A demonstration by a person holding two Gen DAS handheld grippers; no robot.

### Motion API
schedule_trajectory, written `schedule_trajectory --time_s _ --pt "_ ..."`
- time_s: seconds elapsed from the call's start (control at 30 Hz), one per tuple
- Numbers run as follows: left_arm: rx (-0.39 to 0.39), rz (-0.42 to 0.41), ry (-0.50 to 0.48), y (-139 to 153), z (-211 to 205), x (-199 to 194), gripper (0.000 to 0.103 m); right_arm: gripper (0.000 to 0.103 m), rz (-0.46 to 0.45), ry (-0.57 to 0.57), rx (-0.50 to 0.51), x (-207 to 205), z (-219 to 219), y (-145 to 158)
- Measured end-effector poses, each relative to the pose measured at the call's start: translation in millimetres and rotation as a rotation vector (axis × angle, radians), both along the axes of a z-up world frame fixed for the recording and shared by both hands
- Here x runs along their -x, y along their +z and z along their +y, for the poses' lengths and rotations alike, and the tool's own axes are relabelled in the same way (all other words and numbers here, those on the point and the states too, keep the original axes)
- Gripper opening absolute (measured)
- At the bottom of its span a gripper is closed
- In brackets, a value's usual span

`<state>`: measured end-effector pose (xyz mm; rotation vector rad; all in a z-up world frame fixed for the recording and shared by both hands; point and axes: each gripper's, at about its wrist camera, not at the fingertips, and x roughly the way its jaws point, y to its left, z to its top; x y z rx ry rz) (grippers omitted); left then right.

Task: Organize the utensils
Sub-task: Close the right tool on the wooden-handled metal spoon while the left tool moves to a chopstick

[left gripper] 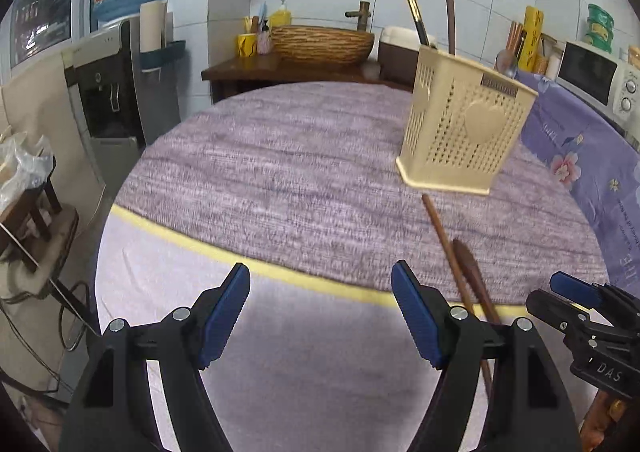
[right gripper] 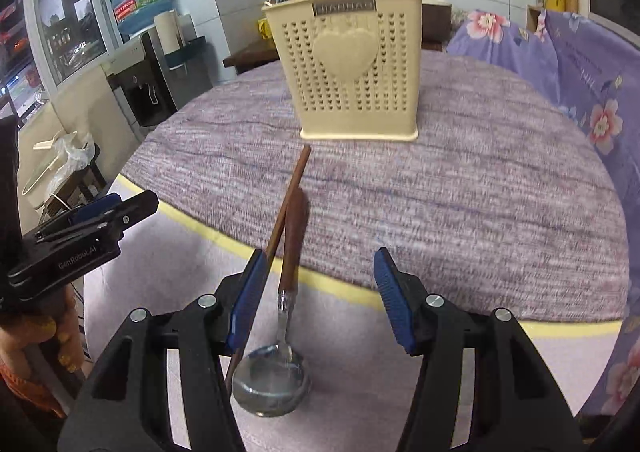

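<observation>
On a round table (left gripper: 280, 172) covered with a mottled purple cloth, the left wrist view shows the left gripper (left gripper: 320, 312) with its two blue-padded fingers (left gripper: 224, 316) spread wide, nothing between them and nothing touched; they hang over the pale near edge of the table. To their right lie a thin wooden chopstick (left gripper: 444, 248) and the dark wooden handle of a ladle (left gripper: 472, 272), side by side, running partly behind the right-hand finger. Farther back on the right stands a cream perforated utensil holder (left gripper: 464, 124) with a raised heart on its wall, upright, a few handles sticking out of its top. The right gripper (left gripper: 576, 292) shows at the lower right edge. In the right wrist view, the right gripper (right gripper: 320, 300) has its fingers (right gripper: 394, 308) parted about halfway, gripping nothing. The ladle (right gripper: 288, 272) lies on the table between them, its steel bowl nearest the camera, its handle pointing toward the utensil holder (right gripper: 356, 72). The chopstick (right gripper: 290, 196) lies against the ladle's left side and passes close by the left-hand finger; whether they touch cannot be told. The left gripper (right gripper: 116, 208) appears at the left, a hand (right gripper: 40, 336) beneath it.
</observation>
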<state>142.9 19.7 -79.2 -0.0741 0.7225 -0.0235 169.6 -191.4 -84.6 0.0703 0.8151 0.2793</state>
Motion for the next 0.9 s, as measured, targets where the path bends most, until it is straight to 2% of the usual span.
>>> schedule_trajectory --time_s 0.3,0.63,0.73,0.9 --pt "-0.011 0.027 -0.022 -16.2 -5.3 11.1 0.073 0.054 0.037 0.019 0.039 2.2 7.9 -10.4" --pt "-0.012 0.035 -0.043 -16.8 -14.0 12.4 0.073 0.027 0.080 0.027 0.107 -8.5 27.3 -22.3" --pt "-0.015 0.035 -0.049 -15.8 -17.4 11.7 0.073 0.013 0.081 0.011 0.111 -10.5 27.6 -23.2" --pt "-0.024 0.042 -0.071 -16.0 -26.5 10.3 0.073 0.012 0.079 -0.008 0.118 -8.2 9.2 -23.0"
